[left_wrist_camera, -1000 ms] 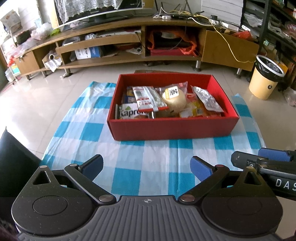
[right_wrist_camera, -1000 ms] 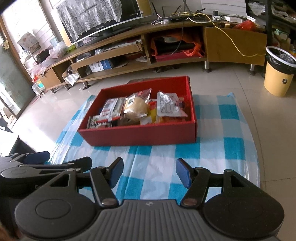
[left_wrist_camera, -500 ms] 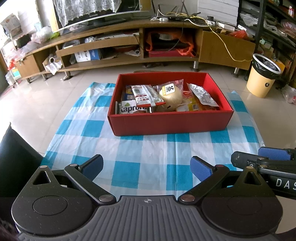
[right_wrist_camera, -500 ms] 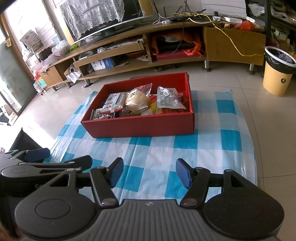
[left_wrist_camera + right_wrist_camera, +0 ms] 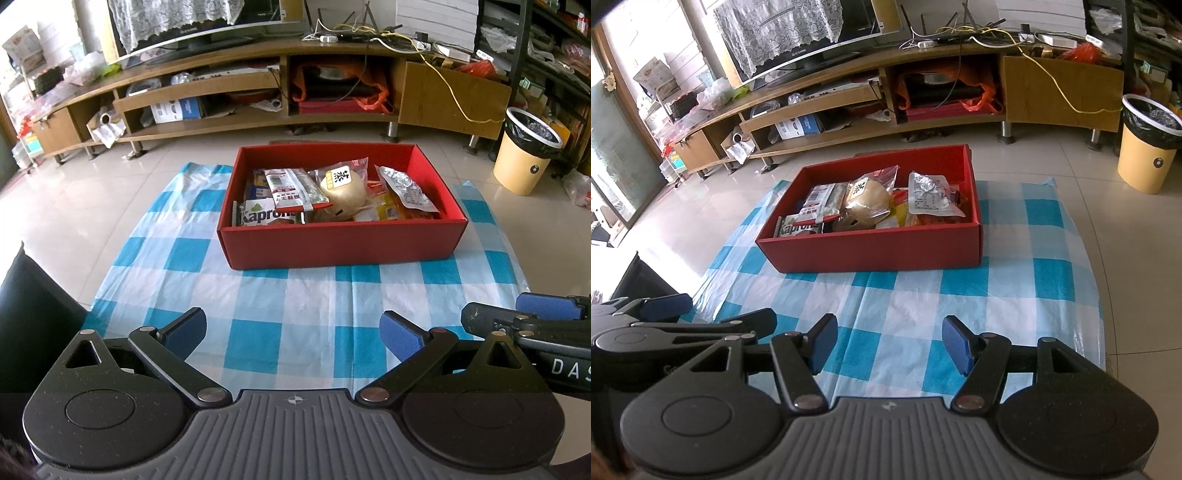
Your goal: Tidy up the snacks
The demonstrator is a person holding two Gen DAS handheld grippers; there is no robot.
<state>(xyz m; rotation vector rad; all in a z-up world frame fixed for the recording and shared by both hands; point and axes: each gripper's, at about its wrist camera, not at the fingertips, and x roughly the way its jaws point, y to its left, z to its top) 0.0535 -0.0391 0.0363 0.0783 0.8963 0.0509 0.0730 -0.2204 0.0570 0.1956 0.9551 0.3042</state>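
Blue-padded jaws of the left gripper (image 5: 293, 330) stand spread with nothing between them, hanging over the blue-and-white checked cloth (image 5: 306, 306) that lies on the tiled floor (image 5: 74, 206). The right gripper (image 5: 889, 341) is likewise parted and empty, its pads set less wide than the left's. Each camera catches the other tool at its edge: the left view shows the right gripper's arm low at the right, the right view shows the left gripper's low at the left.

Farther out on the cloth sits the red box (image 5: 343, 242), open-topped, with the snacks (image 5: 332, 192) heaped inside: a green "Kaprons" pack (image 5: 264, 216) at the near left corner, a red-and-white wrapper (image 5: 295, 188), a pale round bun in clear film (image 5: 343, 184), and a silver pouch (image 5: 404, 188) towards the right. The left view looks at the box nearly square on; the right view sees it at a slant, showing its right end wall.

Beyond stands a long wooden TV stand (image 5: 258, 92) with cluttered shelves, and a yellow bin (image 5: 524, 155) to the right. Only the right view takes in the glass door (image 5: 613, 147) at far left.
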